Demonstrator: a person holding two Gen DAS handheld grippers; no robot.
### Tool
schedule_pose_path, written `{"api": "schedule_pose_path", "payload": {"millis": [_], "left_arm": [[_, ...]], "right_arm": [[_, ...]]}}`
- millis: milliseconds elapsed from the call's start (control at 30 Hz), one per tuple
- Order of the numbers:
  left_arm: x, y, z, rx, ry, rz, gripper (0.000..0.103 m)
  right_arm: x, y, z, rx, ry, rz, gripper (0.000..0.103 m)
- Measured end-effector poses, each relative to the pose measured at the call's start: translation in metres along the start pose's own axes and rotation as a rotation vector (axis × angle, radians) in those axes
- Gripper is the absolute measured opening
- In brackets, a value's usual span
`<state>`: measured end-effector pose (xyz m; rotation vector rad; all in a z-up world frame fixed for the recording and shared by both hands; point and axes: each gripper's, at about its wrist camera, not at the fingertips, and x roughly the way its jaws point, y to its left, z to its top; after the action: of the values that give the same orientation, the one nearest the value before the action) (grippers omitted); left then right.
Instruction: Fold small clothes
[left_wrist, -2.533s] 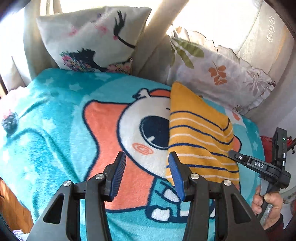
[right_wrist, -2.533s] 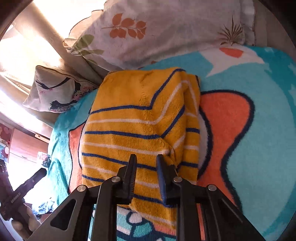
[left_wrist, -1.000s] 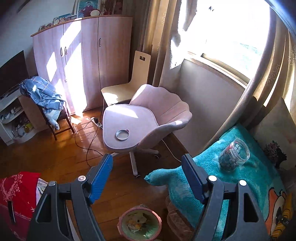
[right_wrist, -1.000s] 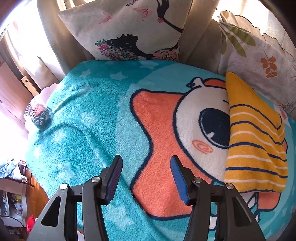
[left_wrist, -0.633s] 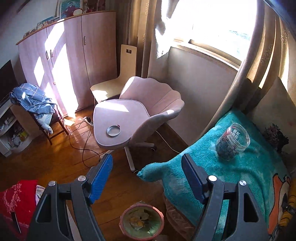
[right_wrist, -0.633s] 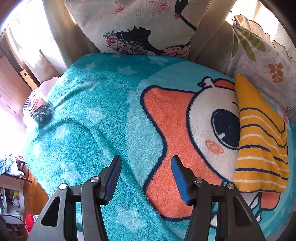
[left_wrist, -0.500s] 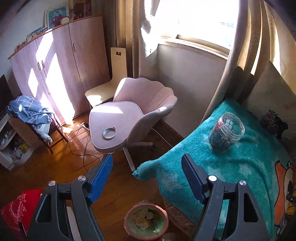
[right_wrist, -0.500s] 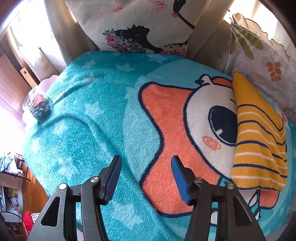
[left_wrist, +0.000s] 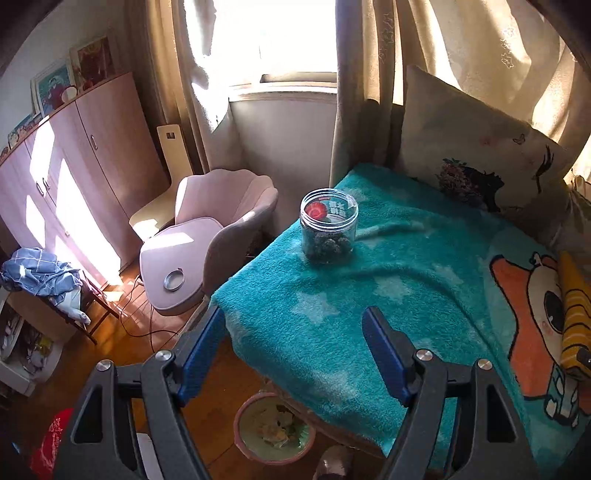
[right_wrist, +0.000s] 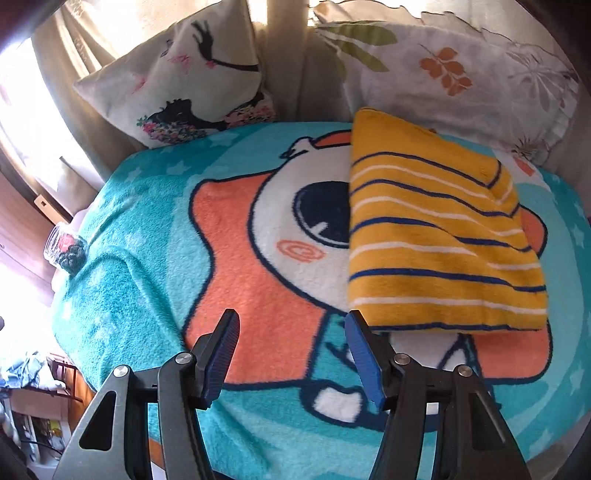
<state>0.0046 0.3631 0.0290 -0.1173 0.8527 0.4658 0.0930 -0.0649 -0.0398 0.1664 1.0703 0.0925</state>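
In my left wrist view, the left gripper (left_wrist: 293, 345), spread empty, has swung from floor back toward the teal blanket (left_wrist: 317, 314). In my right wrist view, the right gripper (right_wrist: 291, 345) hangs open; the folded yellow striped garment (right_wrist: 436, 243) lies centre-right, released, so the fold looks finished.

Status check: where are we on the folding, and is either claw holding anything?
Done: the yellow striped garment lies folded into a flat rectangle on the cartoon blanket, beside the leaf-print pillow.
In hand: nothing. The left claw and right claw are both open and empty.
Left: no other unfolded garment shows on the blanket; only a jar stands near its corner.
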Motion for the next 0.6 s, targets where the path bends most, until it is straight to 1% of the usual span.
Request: {"api": "schedule_pose_path", "payload": {"millis": [167, 267, 433, 600], "left_arm": [[-0.032, -0.067, -0.015, 0.082, -0.022, -0.051, 0.076], [-0.05, -0.105, -0.028, 0.119, -0.026, -0.092, 0.076], [-0.076, -0.166, -0.044, 0.186, -0.034, -0.168, 0.076], [-0.101, -0.216, -0.057, 0.256, -0.053, -0.225, 0.076]], "right_arm": [[-0.029, -0.076, -0.015, 0.076, -0.051, -0.02, 0.067], [-0.044, -0.115, -0.025, 0.112, -0.073, -0.029, 0.067], [-0.068, -0.163, -0.041, 0.149, -0.117, -0.049, 0.068], [-0.083, -0.194, -0.057, 0.18, -0.139, -0.057, 0.069]]}}
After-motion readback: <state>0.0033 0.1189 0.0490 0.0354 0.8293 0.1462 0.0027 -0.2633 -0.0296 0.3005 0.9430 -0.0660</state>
